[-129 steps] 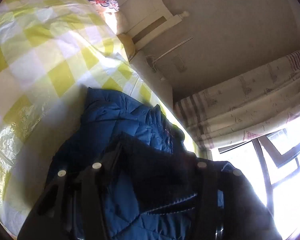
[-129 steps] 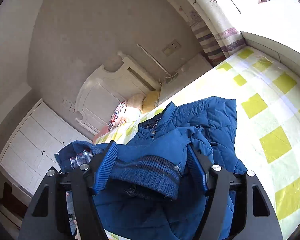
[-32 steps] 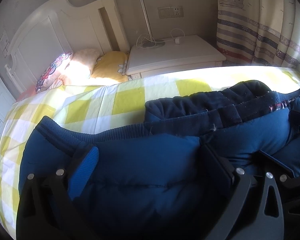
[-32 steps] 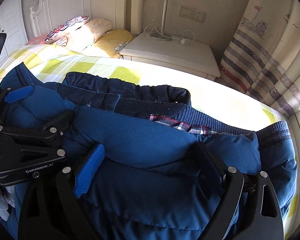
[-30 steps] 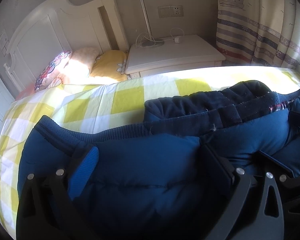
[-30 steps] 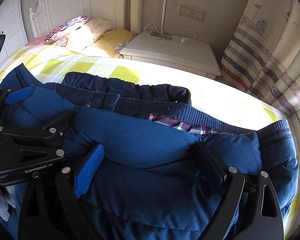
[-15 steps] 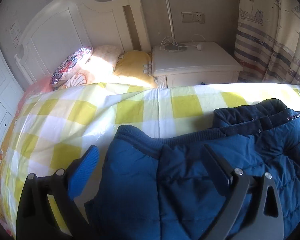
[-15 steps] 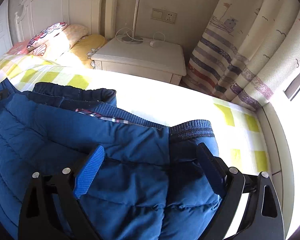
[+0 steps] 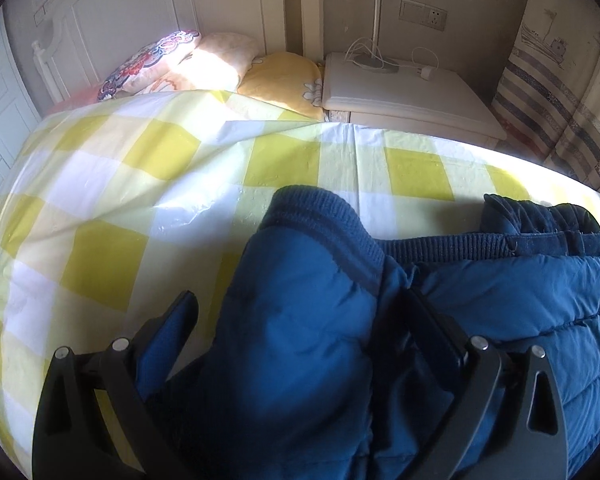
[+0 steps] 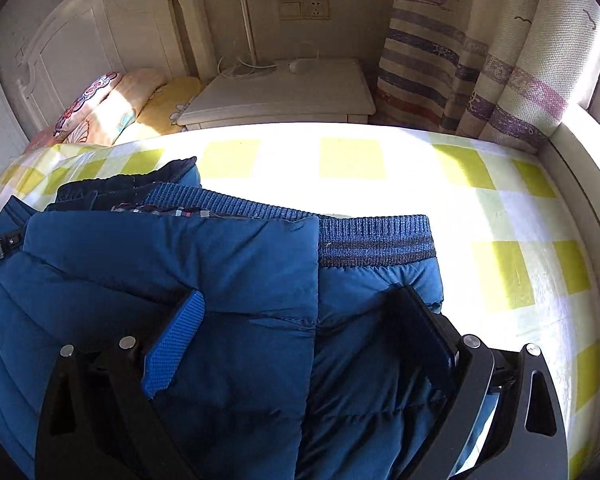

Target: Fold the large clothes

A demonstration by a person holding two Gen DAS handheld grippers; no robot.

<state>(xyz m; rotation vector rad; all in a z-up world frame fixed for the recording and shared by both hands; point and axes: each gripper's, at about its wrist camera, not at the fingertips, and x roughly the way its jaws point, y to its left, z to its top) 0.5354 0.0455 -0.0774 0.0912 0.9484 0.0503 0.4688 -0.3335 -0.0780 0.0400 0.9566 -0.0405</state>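
- Across the full width of both views lies the bed (image 9: 112,184), covered with a yellow-and-white checked sheet (image 10: 352,160); we note that it carries every other item below.
- On the sheet rests the blue padded jacket (image 9: 300,340), folded over on itself, with its ribbed knit hem (image 10: 376,240) facing the headboard and a strip of plaid lining (image 10: 172,211) showing at the fold in the right wrist view.
- Behind the bed we see the white headboard (image 10: 100,40), and beside it the striped curtain (image 10: 460,64) hangs at the window side.
- Between headboard and curtain stands the white nightstand (image 9: 408,96), bearing a lamp base (image 9: 374,65) and a white cable.
- Against the headboard we see a yellow pillow (image 9: 284,80) and a floral pillow (image 9: 148,60), side by side.
- Our left gripper (image 9: 300,320) is spread wide; its fingers straddle the jacket's left portion, one over the sheet and one over the fabric, and nothing is clamped.
- Our right gripper (image 10: 300,320) is likewise spread wide above the jacket's right portion, near the ribbed hem, gripping nothing.
- We cannot tell whether either gripper's fingers touch the fabric beneath them.
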